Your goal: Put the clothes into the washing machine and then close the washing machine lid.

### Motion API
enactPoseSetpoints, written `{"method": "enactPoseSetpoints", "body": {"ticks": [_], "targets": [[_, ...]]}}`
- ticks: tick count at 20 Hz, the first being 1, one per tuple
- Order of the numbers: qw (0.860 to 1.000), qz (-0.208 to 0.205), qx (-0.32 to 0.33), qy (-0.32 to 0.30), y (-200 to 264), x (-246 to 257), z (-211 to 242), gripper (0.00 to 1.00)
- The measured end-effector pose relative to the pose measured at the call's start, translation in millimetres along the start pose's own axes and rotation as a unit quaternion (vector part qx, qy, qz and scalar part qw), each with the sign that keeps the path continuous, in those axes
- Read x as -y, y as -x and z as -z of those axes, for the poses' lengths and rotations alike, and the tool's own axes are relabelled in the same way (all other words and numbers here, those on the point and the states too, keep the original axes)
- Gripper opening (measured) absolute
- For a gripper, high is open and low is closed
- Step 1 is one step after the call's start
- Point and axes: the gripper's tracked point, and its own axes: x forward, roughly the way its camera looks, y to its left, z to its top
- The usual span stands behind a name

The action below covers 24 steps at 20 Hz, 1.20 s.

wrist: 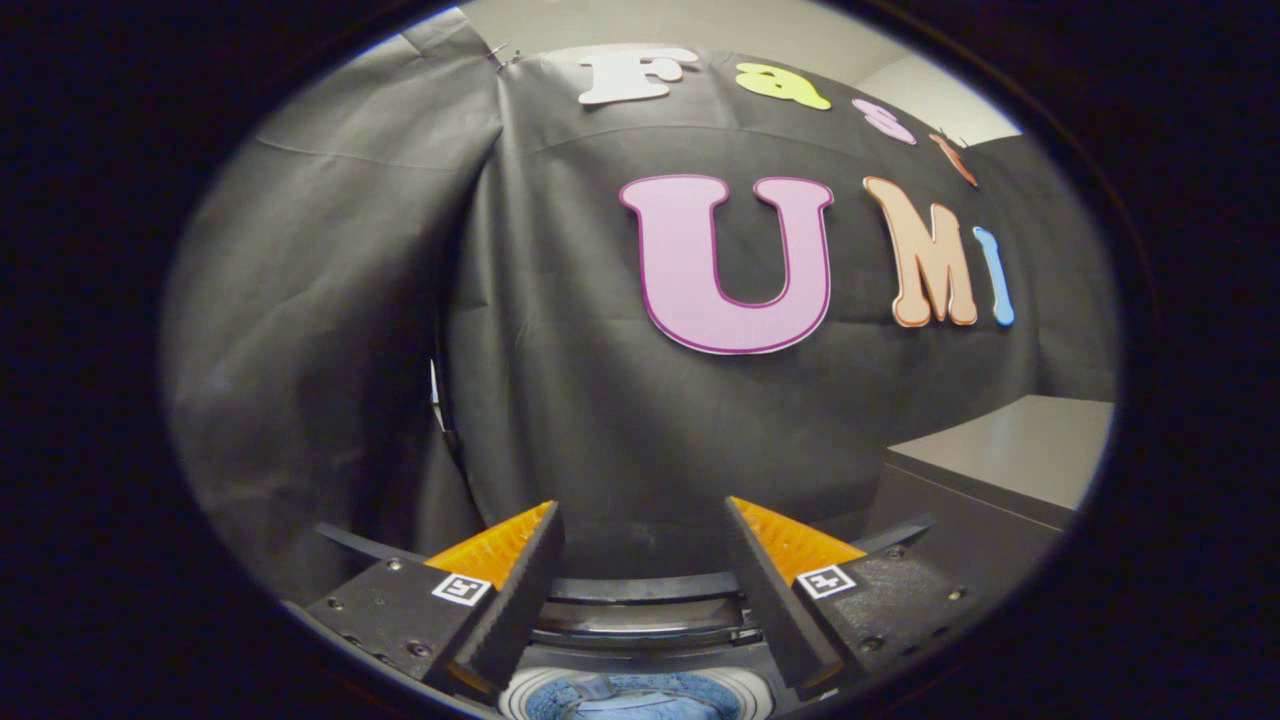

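A wrinkled black cloth wall (560, 380) hangs across the back of the booth, its folds gathering into a seam beyond the left finger, with a strip of pale grey ceiling or upper wall above it. To the right, beyond the right finger, stands a dark grey box-shaped cabinet (1000, 470) with a flat, lighter grey top, set close against the cloth. Nearer in, the handheld two-finger gripper (640, 590) points forward and slightly upward, its fingers (520, 600) spread wide apart with nothing held between them; each finger carries a small square black-and-white marker on its outer block. Between and just beyond the fingers lies the curved dark rim of the raised, glassy washing machine lid (640, 600), standing open behind the drum mouth. Below it, between the bases of the fingers, is the round white-ringed opening of the top-loading washing machine (640, 685), seen from above and partly cut off. Inside that opening rests the crumpled blue clothes (630, 700), a bundle of mid-blue fabric with a paler blue fold across its middle, lying within the drum and clear of both fingers. How deep the clothes sit in the drum cannot be told.
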Motion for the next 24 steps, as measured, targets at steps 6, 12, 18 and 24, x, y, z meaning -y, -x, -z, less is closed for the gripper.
{"method": "enactPoseSetpoints", "body": {"ticks": [6, 12, 18, 24], "targets": [[1.0, -0.006, 0.021, 0.001, 6, 2, 1, 0.97], [1.0, -0.008, 0.027, -0.003, 10, 2, 2, 0.97], [0.999, -0.006, 0.034, -0.005, 11, 2, 2, 0.97], [0.999, -0.004, 0.04, -0.004, 14, 2, 2, 0.97]]}}
